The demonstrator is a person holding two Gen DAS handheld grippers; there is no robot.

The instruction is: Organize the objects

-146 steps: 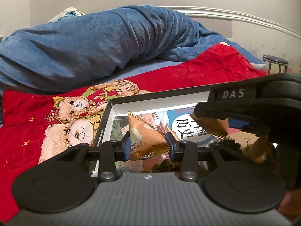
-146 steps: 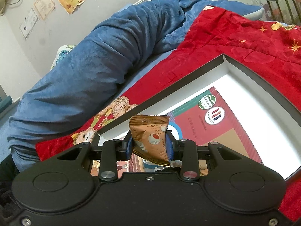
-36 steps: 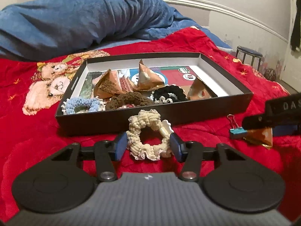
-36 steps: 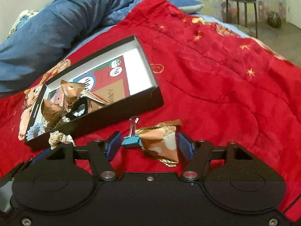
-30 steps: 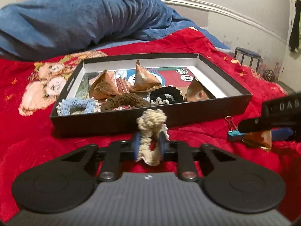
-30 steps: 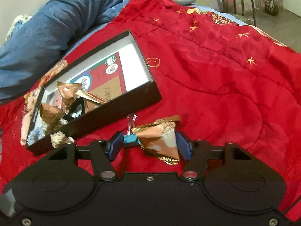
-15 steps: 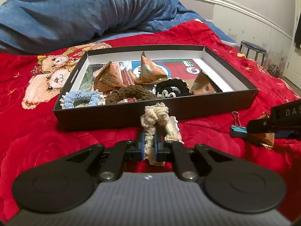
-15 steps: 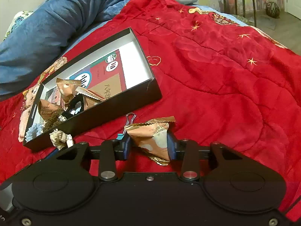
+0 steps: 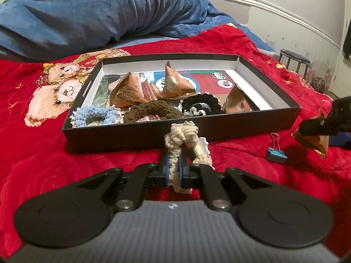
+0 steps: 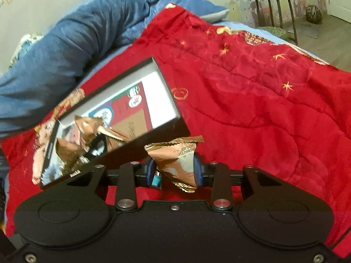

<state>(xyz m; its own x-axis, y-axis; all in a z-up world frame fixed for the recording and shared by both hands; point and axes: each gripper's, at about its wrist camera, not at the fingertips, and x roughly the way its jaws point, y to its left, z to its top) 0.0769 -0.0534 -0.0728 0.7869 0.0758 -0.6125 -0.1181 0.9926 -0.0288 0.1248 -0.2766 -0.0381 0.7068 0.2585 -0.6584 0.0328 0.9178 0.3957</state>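
cream crocheted scrunchie (image 9: pixel 179 140), soft, light and squashy, is pinched by its bunched loop in the left gripper (image 9: pixel 173 171)'s closed fingers just before the black box (image 9: pixel 153 138), while the right gripper (image 10: pixel 174 171)'s fingers clamp a crinkly, slippery snack packet (image 10: pixel 175 155) across its middle.
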